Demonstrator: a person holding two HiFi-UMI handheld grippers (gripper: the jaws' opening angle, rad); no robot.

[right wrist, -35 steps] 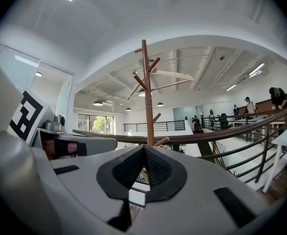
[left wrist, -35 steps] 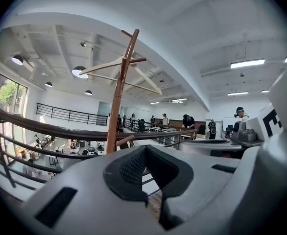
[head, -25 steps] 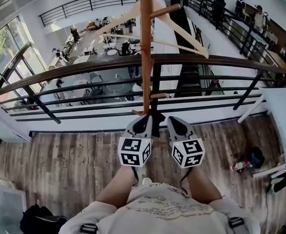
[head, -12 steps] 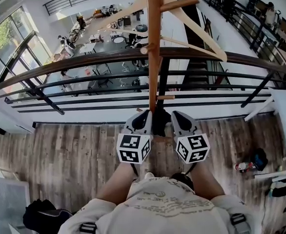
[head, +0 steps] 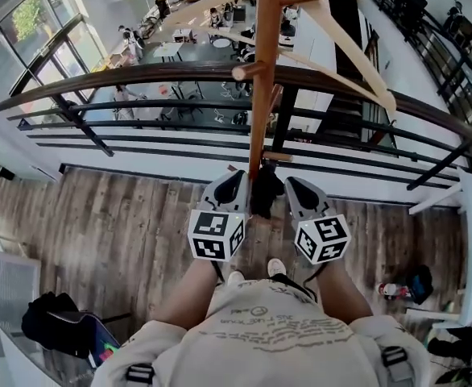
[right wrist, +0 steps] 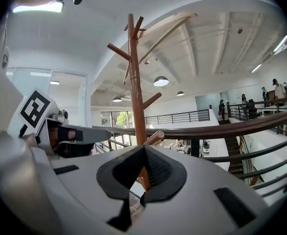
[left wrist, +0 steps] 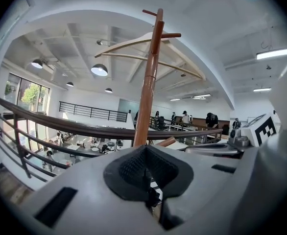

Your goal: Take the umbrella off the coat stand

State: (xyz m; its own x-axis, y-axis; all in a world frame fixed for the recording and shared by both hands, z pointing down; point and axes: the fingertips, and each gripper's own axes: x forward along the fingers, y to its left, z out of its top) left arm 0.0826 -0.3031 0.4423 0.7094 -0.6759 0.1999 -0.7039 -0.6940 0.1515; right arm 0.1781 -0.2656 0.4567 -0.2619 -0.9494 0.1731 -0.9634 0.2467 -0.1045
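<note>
Seen from above, a person stands on a wooden floor (head: 115, 216) at a balcony railing (head: 139, 77), holding a pair of tongs in each hand. Each pair carries a cube of square markers. The two pairs point forward side by side, close together, at a wooden coat stand (head: 266, 71) that rises straight ahead of them.

The left tongs (head: 234, 177) are pressed together, pad against pad, and nothing can be clearly seen pinched between them. The right tongs (head: 294, 184) are also fully pressed together and empty.

A dark bundle (head: 265, 193) sits in the narrow gap between the two noses, against the foot of the visible pole and just below a short lower peg (head: 278, 158). I take it to be the folded umbrella, though no view shows it plainly (each pair's own camera has it hidden behind the closed pads). It seems to hang with its long axis upright, running down along the pole.

From the left tongs the bundle lies just to the right and slightly ahead. From the right tongs it lies just to the left and slightly ahead. Neither hand is clearly nearer. A pale wooden clothes hanger (head: 357, 63) sits on the upper pegs, well above and beyond both pairs.

Neither pair grips the bundle, so by my reading one pair must spread first, then turn inward towards it.
</note>
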